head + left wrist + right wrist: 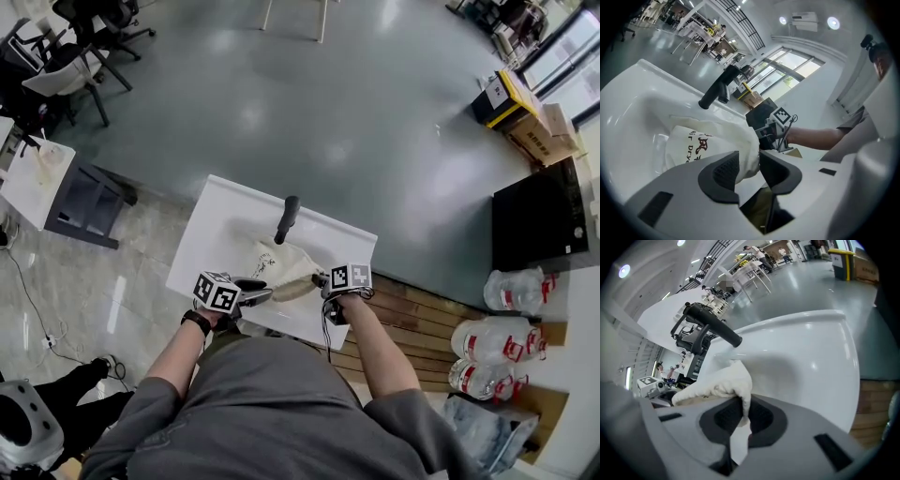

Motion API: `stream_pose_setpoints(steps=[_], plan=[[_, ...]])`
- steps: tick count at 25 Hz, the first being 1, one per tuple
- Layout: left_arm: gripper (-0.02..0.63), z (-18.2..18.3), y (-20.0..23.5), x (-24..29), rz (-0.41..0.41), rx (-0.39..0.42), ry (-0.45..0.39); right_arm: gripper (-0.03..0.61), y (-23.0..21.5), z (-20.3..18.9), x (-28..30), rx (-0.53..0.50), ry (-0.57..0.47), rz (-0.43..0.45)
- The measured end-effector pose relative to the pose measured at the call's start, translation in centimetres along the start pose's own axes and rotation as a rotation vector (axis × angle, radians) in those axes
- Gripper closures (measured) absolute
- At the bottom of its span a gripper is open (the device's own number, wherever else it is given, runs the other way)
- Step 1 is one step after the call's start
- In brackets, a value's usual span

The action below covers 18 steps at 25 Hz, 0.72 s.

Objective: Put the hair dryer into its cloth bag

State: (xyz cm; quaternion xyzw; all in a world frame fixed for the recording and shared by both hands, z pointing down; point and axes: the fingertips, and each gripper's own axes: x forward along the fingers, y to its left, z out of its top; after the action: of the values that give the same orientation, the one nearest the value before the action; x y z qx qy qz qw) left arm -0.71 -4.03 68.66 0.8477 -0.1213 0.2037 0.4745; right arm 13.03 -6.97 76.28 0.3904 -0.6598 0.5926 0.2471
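cloth bag: cream, crumpled, printed | left gripper: fingers spread round it | right gripper: fingers pinching it

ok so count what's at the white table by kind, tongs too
hair dryer: 1
cloth bag: 1
tongs: 2, left tongs open, right tongs shut on the cloth bag
total: 4

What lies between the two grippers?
The cloth bag spans from the left gripper to the right gripper, whose jaws pinch its edge; head view shows this.
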Motion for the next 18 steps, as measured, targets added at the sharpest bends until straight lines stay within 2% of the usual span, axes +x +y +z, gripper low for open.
stream_pose_setpoints(steps=[4, 9, 18], plan=[[0.465, 0.0, 0.6, -1.0, 0.017, -0.012, -0.009, 0.565, -1.8, 0.2, 0.5, 0.024, -0.020, -0.055], [0.466, 0.6, 2.2, -3.3, 0.076, -0.044, -0.061, 0.565, -3.4, 0.4, 0.5, 0.033, -0.013, -0.115], [0.466, 1.1, 3.6, -5.2, 0.127, -0.055, -0.097, 0.529, -5.7, -0.6, 0.3, -0.021, 0.023, -0.196]])
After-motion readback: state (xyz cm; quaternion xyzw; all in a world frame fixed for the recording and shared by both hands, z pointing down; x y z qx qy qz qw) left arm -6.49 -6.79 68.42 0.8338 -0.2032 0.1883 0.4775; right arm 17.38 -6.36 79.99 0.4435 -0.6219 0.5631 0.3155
